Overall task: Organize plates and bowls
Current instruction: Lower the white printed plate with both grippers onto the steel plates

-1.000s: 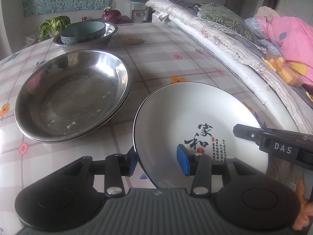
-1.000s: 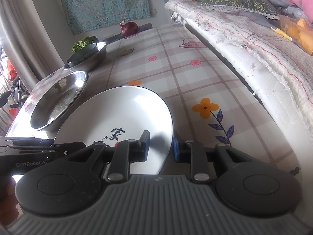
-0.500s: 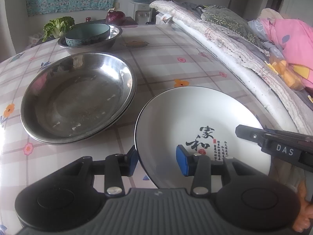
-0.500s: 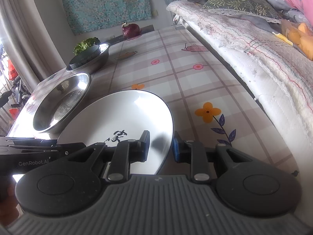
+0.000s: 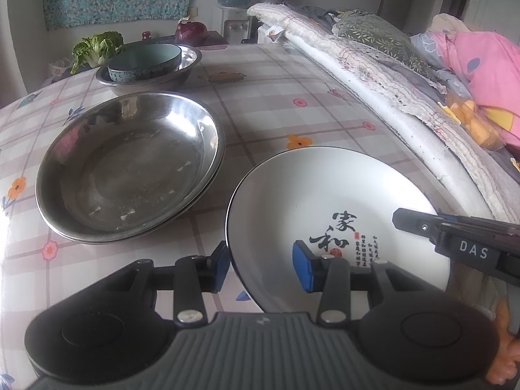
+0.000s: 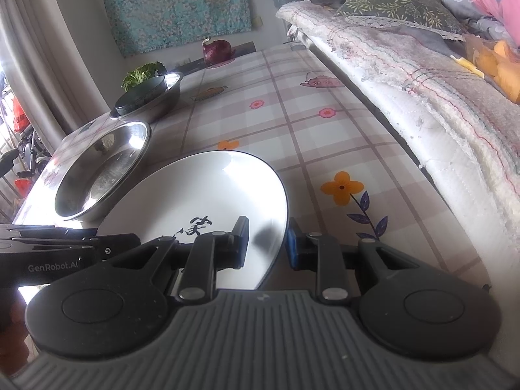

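— Where's the round white ceramic plate with black calligraphy (image 5: 325, 201)?
— Near counter (image 5: 276, 97) edge, tilted, far rim raised, beside stacked steel pans (image 5: 130, 162).
— Tools?
— Left tool (image 5: 260, 260) and right tool (image 6: 268, 243) each clench a near-rim side.

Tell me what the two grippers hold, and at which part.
Both hold the white plate by its rim: left gripper at the near-left edge, right gripper at the near-right edge.
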A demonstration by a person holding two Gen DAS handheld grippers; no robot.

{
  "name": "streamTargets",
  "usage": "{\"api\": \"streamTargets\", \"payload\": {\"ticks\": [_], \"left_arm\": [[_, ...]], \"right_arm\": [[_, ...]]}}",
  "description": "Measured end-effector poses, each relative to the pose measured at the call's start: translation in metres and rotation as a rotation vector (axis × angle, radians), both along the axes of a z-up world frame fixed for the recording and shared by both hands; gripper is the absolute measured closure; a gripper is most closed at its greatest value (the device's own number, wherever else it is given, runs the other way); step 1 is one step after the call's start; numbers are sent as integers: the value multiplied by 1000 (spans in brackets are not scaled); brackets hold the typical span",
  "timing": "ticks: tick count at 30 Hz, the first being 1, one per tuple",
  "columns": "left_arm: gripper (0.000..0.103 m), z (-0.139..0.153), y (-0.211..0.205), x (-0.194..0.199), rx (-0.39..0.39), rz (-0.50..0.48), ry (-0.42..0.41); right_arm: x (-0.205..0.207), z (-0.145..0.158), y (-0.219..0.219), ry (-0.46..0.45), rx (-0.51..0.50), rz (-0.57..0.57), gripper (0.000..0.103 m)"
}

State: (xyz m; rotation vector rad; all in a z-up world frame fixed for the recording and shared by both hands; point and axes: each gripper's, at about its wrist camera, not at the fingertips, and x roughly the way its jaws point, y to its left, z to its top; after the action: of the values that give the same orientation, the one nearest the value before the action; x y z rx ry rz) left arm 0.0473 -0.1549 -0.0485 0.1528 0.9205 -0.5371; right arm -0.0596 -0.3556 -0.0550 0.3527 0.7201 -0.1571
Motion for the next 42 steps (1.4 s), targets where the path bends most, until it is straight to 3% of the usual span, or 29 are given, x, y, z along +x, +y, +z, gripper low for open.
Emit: {"api": "streamTargets", "payload": {"ticks": [20,21,23,24,26,28,30,33,37,42], "left_arm": [[61,9,2,-4,-9,8,-34],[61,10,1,-5,-10,5,-40],[82,16,2,-9,-94,-55,-36],[82,19,-1,-12,-121,-80,-25],[80,21,-12,-20,-81,-96,-73],[81,18,-8,-19,-83,-77,-67],[81,19,2,-15,-112,-61,-53],[80,25,14,-9,-87,-16,-91],[76,20,27,-2,-75,29,-54],[76,-2,35,5,-69,68,63]], "right_arm": [[-3,12,-1,-21,-16,0,79],[-3,12,-1,-23,-19,1,79],[-3,14,0,-31,-19,4,79],[-4,16,1,-40,-14,13,80],[-1,17,6,-41,-26,33,82],[5,13,9,-21,-53,23,83],[10,1,-1,3,-6,-4,85],[10,-3,-5,-2,9,-5,85],[9,-1,-7,-18,30,-9,83],[1,-7,-13,-10,80,-25,83]]}}
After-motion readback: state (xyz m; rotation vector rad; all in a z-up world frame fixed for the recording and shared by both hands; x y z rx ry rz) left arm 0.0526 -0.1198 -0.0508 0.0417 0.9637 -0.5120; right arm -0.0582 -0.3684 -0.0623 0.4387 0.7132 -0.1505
